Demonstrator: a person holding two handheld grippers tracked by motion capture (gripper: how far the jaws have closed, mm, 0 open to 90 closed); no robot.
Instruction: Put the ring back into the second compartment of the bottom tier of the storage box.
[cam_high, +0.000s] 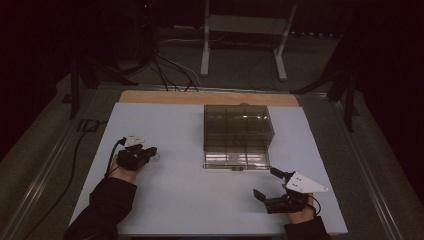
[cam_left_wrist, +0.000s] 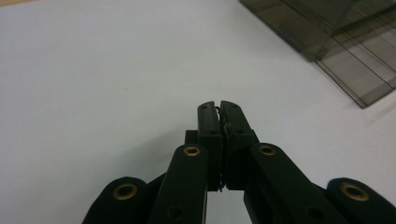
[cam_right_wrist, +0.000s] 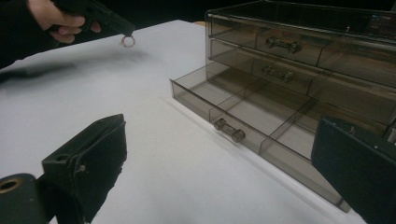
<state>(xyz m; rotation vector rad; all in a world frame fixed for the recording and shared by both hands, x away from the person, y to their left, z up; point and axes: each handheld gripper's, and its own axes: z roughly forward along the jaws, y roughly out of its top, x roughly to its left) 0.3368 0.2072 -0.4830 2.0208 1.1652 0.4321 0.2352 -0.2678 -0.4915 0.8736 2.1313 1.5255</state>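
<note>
Pinching a small ring (cam_right_wrist: 127, 41) between closed fingers, the left gripper (cam_high: 150, 152) hovers; the right gripper (cam_high: 267, 185) gapes wide beside the open drawer (cam_right_wrist: 243, 116).

We see a white tabletop (cam_high: 190, 205) with a strip of bare wood (cam_high: 200, 97) along its far edge. Beyond it lies a grey floor (cam_high: 240, 75), where a bundle of black cables (cam_high: 167, 70) runs towards the table. A white metal stand (cam_high: 205, 45) rises there on 2 uprights, with a pale shelf (cam_high: 245, 24) between them. We make out 2 dark stands, 1 on the left (cam_high: 75, 80) and 1 on the right (cam_high: 350, 95). A metal rail (cam_high: 40, 175) runs along the table's left side and another (cam_high: 372, 170) along its right.
</note>
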